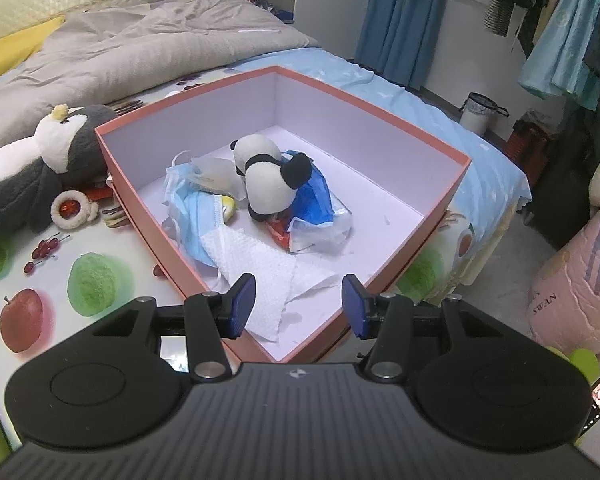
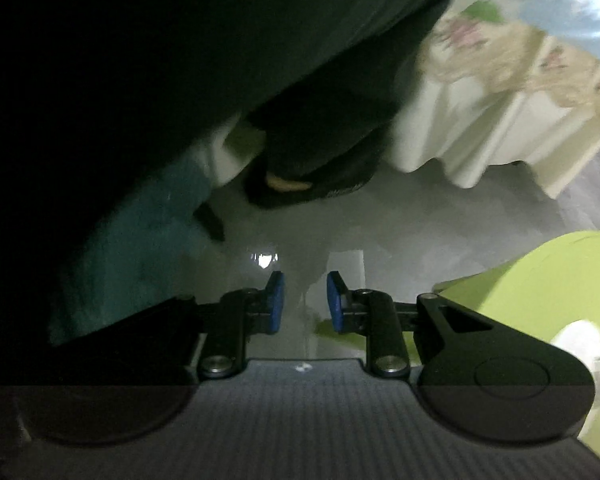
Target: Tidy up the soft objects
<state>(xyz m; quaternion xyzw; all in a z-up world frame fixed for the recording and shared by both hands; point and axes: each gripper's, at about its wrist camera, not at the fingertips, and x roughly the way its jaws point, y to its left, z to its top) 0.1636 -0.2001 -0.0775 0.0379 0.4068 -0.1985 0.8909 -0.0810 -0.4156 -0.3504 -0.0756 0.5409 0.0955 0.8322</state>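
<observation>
Left wrist view: your left claw point(image 1: 299, 306) hangs over the near corner of the salmon-pink cardboard box with the white lining point(image 1: 420, 132), which stands on the fruit-printed bed sheet point(image 1: 60, 280). Its blue pads are apart, with nothing between them. Inside the box lie a small plush panda, white pile with black ears and limbs point(image 1: 269, 178), a crumpled pale-blue pleated face mask point(image 1: 198, 210), a glossy blue-and-clear plastic bag point(image 1: 320, 208) and a dimpled white paper towel point(image 1: 256, 264), draped toward the near corner.

Outside the box, off its left edge on the bed, lie a large grey-and-white plush penguin point(image 1: 40, 160) and a small fleecy cream ring point(image 1: 73, 207).

Right wrist view: your right claw point(image 2: 305, 300) points steeply down at the grey glossy floor point(image 2: 420, 216), beside the bed's hanging floral sheet point(image 2: 480, 120) and a lime-green object point(image 2: 548, 280). Its pads stand a little apart and empty. The picture is dark and blurred.

Judged step: gathering is partway through, with the soft toys on the bed not yet boxed. The next move probably calls for a wide, gentle pinch on the penguin's pile, since the stuffing will yield.
</observation>
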